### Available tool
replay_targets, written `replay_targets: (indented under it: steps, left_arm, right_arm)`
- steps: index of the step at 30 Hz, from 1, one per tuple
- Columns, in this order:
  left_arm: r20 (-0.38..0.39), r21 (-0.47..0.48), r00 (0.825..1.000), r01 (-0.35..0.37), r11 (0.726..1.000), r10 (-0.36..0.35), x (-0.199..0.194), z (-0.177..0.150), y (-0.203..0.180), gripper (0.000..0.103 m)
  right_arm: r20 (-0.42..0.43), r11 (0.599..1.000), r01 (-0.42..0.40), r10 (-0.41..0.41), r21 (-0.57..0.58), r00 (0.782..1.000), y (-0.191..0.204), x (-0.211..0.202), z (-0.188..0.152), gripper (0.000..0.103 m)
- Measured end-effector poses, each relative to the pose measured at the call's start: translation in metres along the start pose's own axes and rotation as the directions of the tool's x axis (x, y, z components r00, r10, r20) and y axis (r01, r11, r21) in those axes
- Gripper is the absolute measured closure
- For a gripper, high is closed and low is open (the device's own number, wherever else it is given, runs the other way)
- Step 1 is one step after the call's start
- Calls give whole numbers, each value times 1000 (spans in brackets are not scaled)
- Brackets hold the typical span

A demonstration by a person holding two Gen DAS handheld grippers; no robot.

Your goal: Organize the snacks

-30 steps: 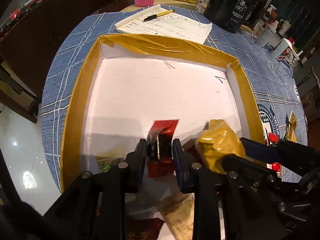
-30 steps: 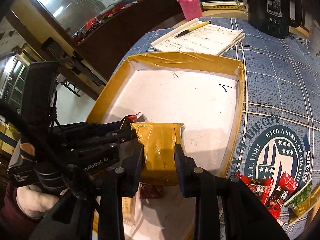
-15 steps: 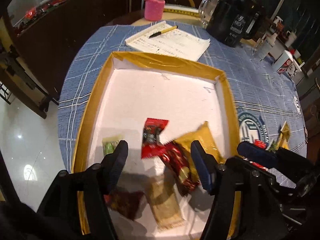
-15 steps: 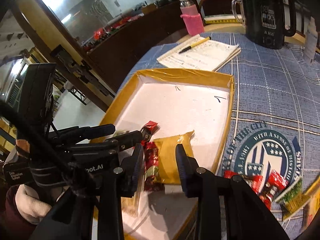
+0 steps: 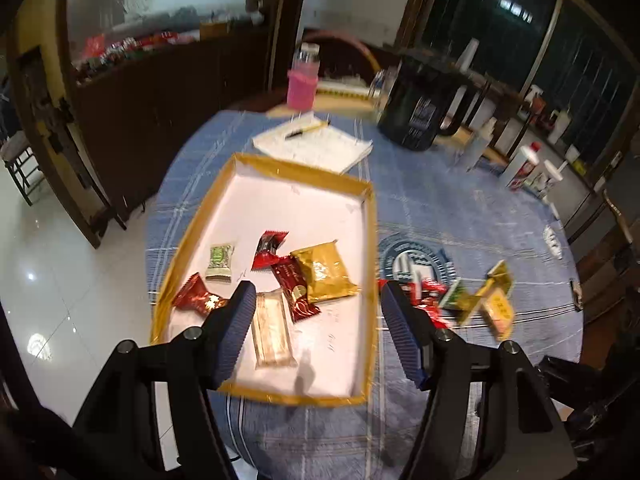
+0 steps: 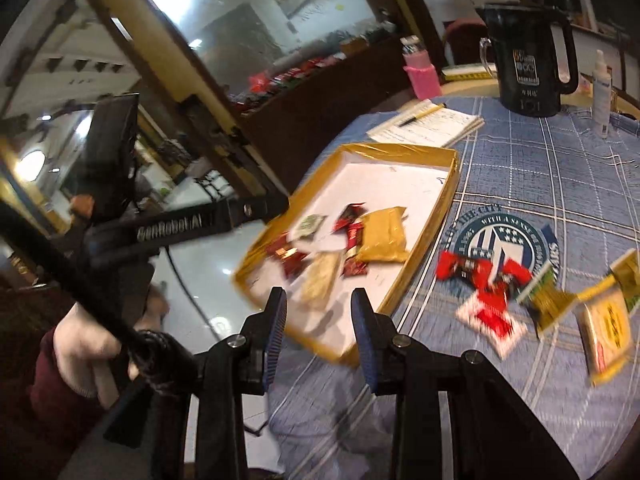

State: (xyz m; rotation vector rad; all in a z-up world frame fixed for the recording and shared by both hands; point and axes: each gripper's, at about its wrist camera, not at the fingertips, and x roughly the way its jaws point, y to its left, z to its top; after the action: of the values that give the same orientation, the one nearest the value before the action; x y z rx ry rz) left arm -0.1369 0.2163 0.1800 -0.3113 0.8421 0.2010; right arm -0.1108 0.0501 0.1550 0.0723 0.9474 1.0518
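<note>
6 packets already lie in the gold-rimmed tray (image 5: 372,240), while the loose snacks (image 6: 492,292) sit on the blue surface (image 6: 540,168) just right of the tray. The right gripper (image 6: 319,334), jaws spread and empty, is nearer them than the left gripper (image 5: 316,332), also spread and empty. Nothing blocks the way; notepad (image 6: 432,126) and kettle (image 6: 528,76) stand beyond the tray.

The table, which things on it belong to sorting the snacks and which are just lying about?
For the job:
- gold-rimmed tray
- gold packet and other snacks in the tray
- loose snack packets on the blue tablecloth

Just lying about:
- notepad with pen
- black kettle
- pink-sleeved bottle
- spray bottle
</note>
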Motion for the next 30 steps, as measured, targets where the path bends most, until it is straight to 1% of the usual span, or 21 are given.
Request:
replay_targets:
  steps: [3, 6, 8, 10, 11, 12, 13, 14, 15, 16, 18, 19, 20, 21, 22, 23, 24, 25, 28, 30]
  left_arm:
    - [51, 0, 999, 5, 1000, -5, -37, -2, -10, 37]
    - [92, -4, 995, 25, 1000, -25, -69, -2, -19, 36]
    - [117, -1, 992, 43, 999, -42, -86, 1, -25, 34]
    - [150, 5, 987, 63, 998, -63, -102, 3, -32, 31]
    - [162, 4, 984, 77, 997, -77, -107, 5, -34, 29]
    - [176, -1, 980, 97, 995, -95, -112, 6, -37, 27]
    - [186, -8, 976, 119, 993, -115, -114, 8, -39, 26]
    - [196, -13, 971, 143, 990, -138, -115, 10, -41, 24]
    - [201, -15, 968, 154, 988, -147, -114, 10, -44, 24]
    - [202, -13, 968, 157, 987, -151, -110, 11, -47, 24]
    - [184, -5, 971, 156, 988, -152, -99, 11, -54, 24]
    - [170, -1, 974, 154, 988, -151, -92, 9, -57, 24]
    - [156, 5, 977, 148, 989, -147, -84, 7, -60, 24]
    - [141, 13, 980, 137, 990, -138, -75, 5, -64, 24]
    - [124, 24, 984, 122, 992, -124, -63, 2, -68, 24]
    - [107, 40, 988, 108, 993, -112, -50, -2, -71, 24]
    - [88, 53, 991, 99, 994, -104, -40, -6, -74, 24]
    - [59, 63, 993, 97, 993, -101, -27, -9, -77, 24]
    - [-39, 91, 993, 118, 989, -115, 11, -20, -86, 24]
    - [-95, 110, 987, 136, 985, -126, 33, -28, -93, 24]
  right_arm:
    - [39, 998, -69, 70, -11, 997, 0, -44, -17, 69]
    - [69, 996, -83, 84, -16, 994, -9, -91, -33, 69]
    - [96, 998, -58, 57, 10, 994, -26, -129, -42, 69]
    - [129, 999, -15, 9, 49, 992, -45, -162, -47, 69]
    - [157, 996, 38, -51, 81, 986, -62, -188, -51, 69]
    - [174, 992, 82, -98, 98, 980, -72, -205, -54, 69]
    - [194, 980, 157, -178, 121, 965, -85, -227, -56, 69]
    - [209, 956, 252, -280, 150, 937, -100, -251, -57, 69]
    - [220, 924, 335, -371, 184, 902, -116, -276, -57, 69]
    - [228, 901, 378, -422, 213, 877, -127, -292, -56, 69]
    - [238, 835, 460, -533, 301, 812, -157, -333, -53, 67]
    - [246, 803, 486, -577, 345, 778, -170, -350, -51, 65]
    - [246, 770, 516, -619, 375, 745, -179, -360, -50, 63]
    - [240, 733, 556, -665, 393, 707, -184, -366, -49, 62]
    - [238, 714, 579, -687, 394, 686, -186, -366, -50, 62]
    - [239, 709, 586, -694, 393, 679, -187, -362, -51, 59]
    - [240, 710, 583, -692, 394, 681, -186, -351, -52, 57]
    - [238, 719, 570, -680, 398, 693, -186, -341, -54, 55]
    - [197, 758, 530, -626, 380, 755, -187, -298, -60, 55]
    - [154, 798, 486, -563, 358, 812, -185, -251, -60, 55]
